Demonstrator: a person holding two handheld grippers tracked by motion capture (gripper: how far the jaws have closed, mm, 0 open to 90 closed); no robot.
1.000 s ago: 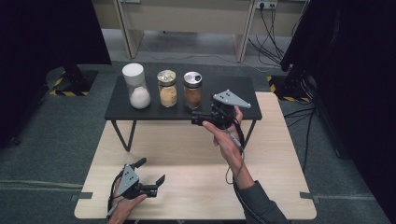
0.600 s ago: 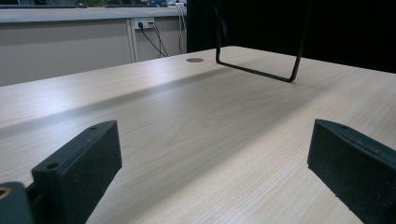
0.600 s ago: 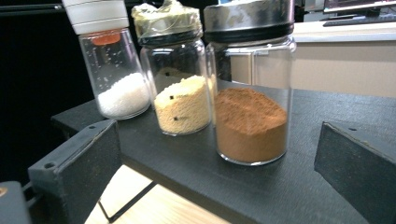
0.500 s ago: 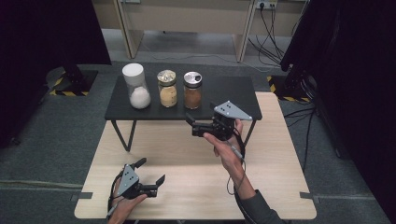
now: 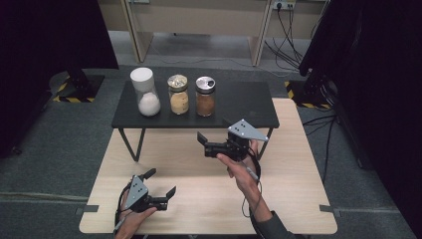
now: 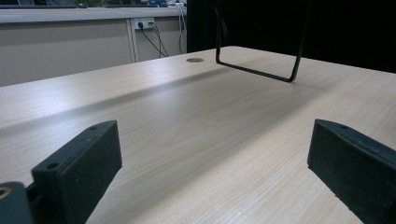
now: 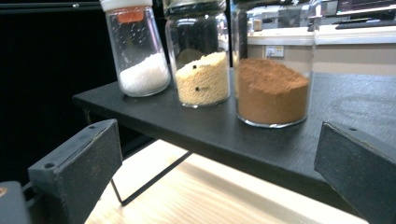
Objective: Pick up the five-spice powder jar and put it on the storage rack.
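Three glass jars stand in a row on a low black shelf (image 5: 249, 107): a white-lidded jar of white powder (image 5: 144, 92), a jar of yellow grains (image 5: 178, 94) and a jar of brown powder (image 5: 205, 96). My right gripper (image 5: 203, 144) is open and empty. It is held in the air just in front of the shelf's front edge, pointing left. Its own view looks up at the white powder jar (image 7: 140, 56), the yellow grains jar (image 7: 201, 70) and the brown powder jar (image 7: 272, 79) between its jaws. My left gripper (image 5: 160, 182) rests open and empty near the table's front left.
The shelf stands on thin black wire legs (image 6: 261, 70) on a light wooden table (image 5: 298, 199). A cable hole (image 6: 194, 59) is set in the table top. Dark curtains hang left and right, and cables lie on the floor behind.
My right gripper has drawn back toward the person and dropped lower, from over the shelf's front edge to just in front of it. The left gripper has stayed put.
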